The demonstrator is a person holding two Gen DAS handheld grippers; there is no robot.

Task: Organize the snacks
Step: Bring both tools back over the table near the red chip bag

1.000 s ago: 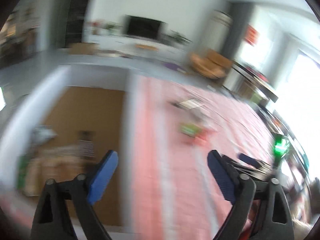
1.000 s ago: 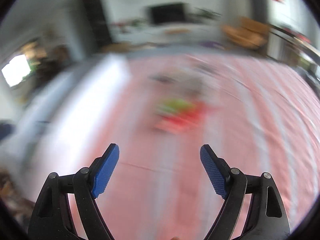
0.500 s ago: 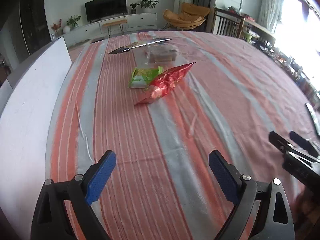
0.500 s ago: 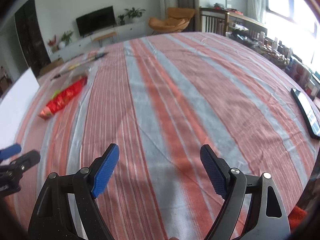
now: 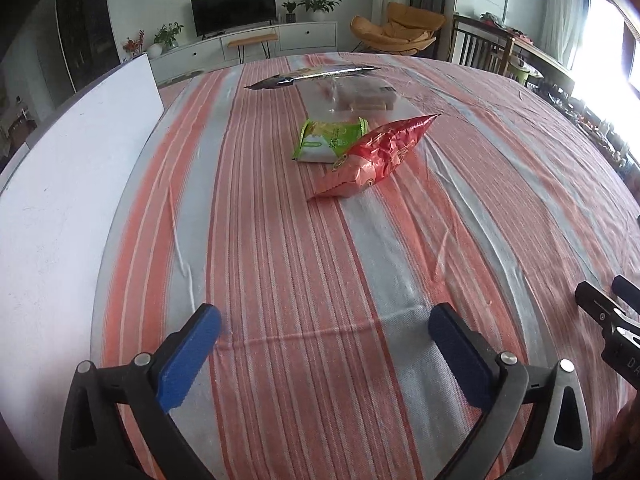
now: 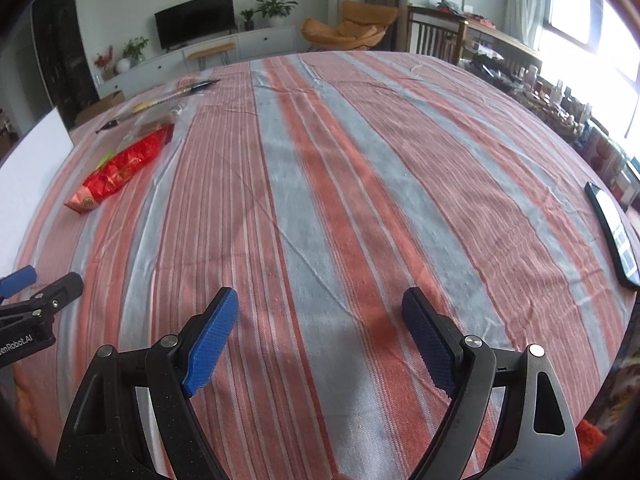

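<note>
A red snack bag [image 5: 374, 156] lies on the striped tablecloth [image 5: 320, 280], leaning on a green snack packet [image 5: 329, 142]. Behind them are a clear bag with brown biscuits [image 5: 360, 98] and a silver foil packet [image 5: 312, 76]. My left gripper [image 5: 324, 320] is open and empty, well short of the snacks. My right gripper [image 6: 320, 308] is open and empty over bare cloth; the red bag [image 6: 120, 170] lies far to its left. Each gripper's tip shows at the edge of the other's view.
A white board [image 5: 60, 184] stands along the table's left edge. A black phone [image 6: 612, 232] lies near the right edge. Chairs, a TV stand and cluttered shelves stand beyond the table.
Both views swung from blurred motion onto the table and have settled. The left gripper has drawn slightly nearer the snacks. Both grippers stay open.
</note>
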